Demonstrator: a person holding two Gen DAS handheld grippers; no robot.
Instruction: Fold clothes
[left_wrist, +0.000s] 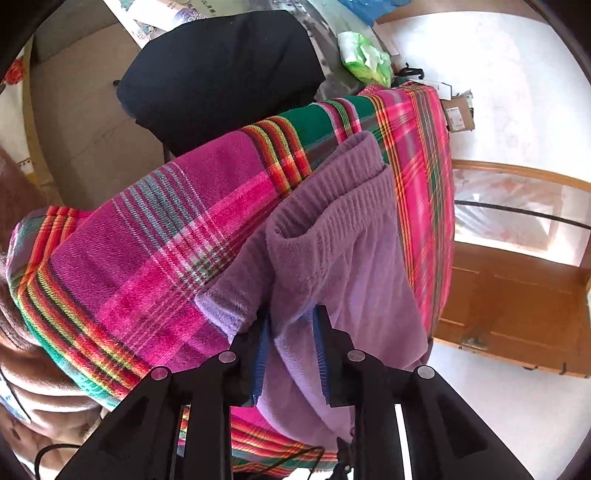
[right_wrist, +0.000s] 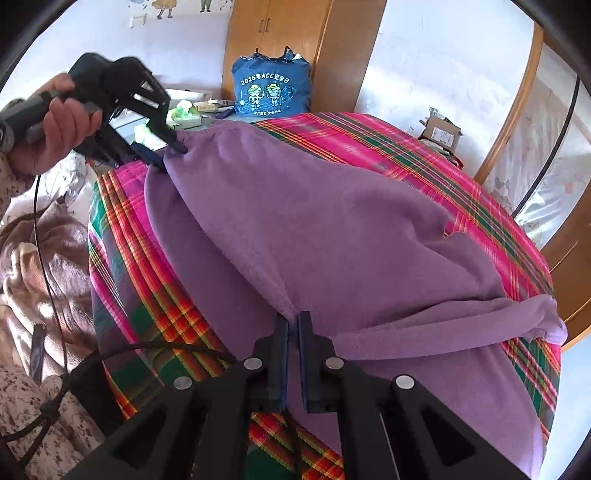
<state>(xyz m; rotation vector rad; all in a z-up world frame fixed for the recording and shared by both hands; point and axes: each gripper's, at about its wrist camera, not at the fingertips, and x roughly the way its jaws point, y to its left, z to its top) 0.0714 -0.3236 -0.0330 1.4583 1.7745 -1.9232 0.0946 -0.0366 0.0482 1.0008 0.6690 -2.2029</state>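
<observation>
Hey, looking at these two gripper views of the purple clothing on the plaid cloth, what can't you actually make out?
- Purple garment: its full shape; the near end is cut off by the frame and the right gripper in the right wrist view.
- Left gripper: whether its pads touch the fleece; folds hide this in the left wrist view.
- Plaid cloth: what lies beneath it, both views.
- Cardboard box: label too small.

Surface I worked on: bright pink, green and orange plaid woven cloth (right_wrist: 424, 147); lying on it, one purple fleece garment (right_wrist: 314, 229), spread flat.
</observation>
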